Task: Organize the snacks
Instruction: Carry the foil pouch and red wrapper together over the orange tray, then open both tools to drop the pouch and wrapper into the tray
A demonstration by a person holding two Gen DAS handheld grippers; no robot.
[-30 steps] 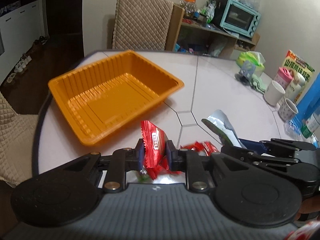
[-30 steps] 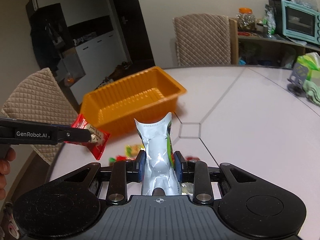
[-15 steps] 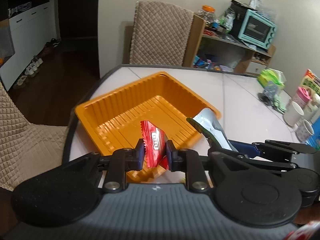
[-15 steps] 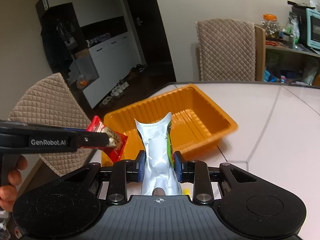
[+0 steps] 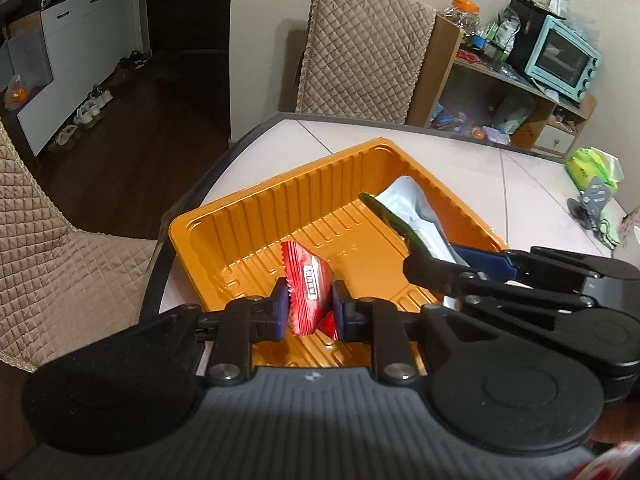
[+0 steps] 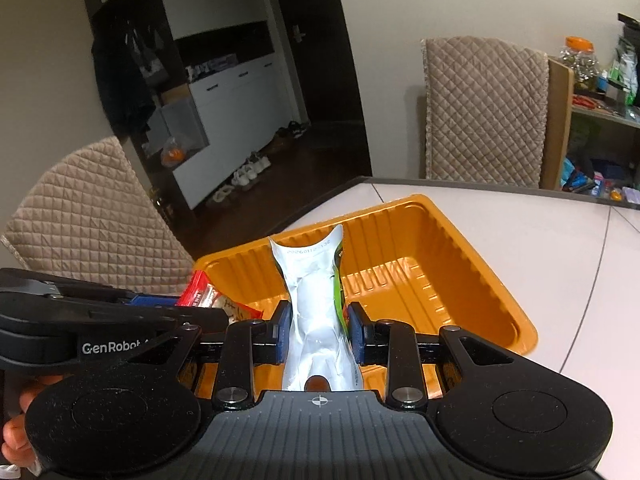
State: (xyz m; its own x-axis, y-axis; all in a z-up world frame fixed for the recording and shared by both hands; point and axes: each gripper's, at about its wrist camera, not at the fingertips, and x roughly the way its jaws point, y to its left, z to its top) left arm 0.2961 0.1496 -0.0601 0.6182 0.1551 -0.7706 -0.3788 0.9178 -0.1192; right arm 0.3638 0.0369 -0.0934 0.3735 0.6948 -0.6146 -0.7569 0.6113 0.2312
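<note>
An orange ribbed plastic tray (image 5: pixel 256 216) (image 6: pixel 472 272) sits near the rounded corner of the white table. My left gripper (image 5: pixel 309 304) is shut on a red snack packet (image 5: pixel 308 284), held upright over the tray's near part. My right gripper (image 6: pixel 318 330) is shut on a silver pouch with a green edge (image 6: pixel 312 280), also above the tray. In the left wrist view the right gripper (image 5: pixel 432 256) reaches in from the right with the silver pouch (image 5: pixel 416 216). In the right wrist view the left gripper (image 6: pixel 208 304) comes in from the left with the red packet (image 6: pixel 208 292).
Quilted beige chairs stand at the table's left (image 5: pixel 48 248) and far side (image 5: pixel 360 48). A shelf with a teal toaster oven (image 5: pixel 560 60) lies behind. A green tissue pack (image 5: pixel 592 168) rests at the table's right. A hand (image 6: pixel 16 432) grips the left tool.
Both grippers have travelled with their packets from the table's middle to over the orange tray, which now fills the view beneath them. Both grips are unchanged.
</note>
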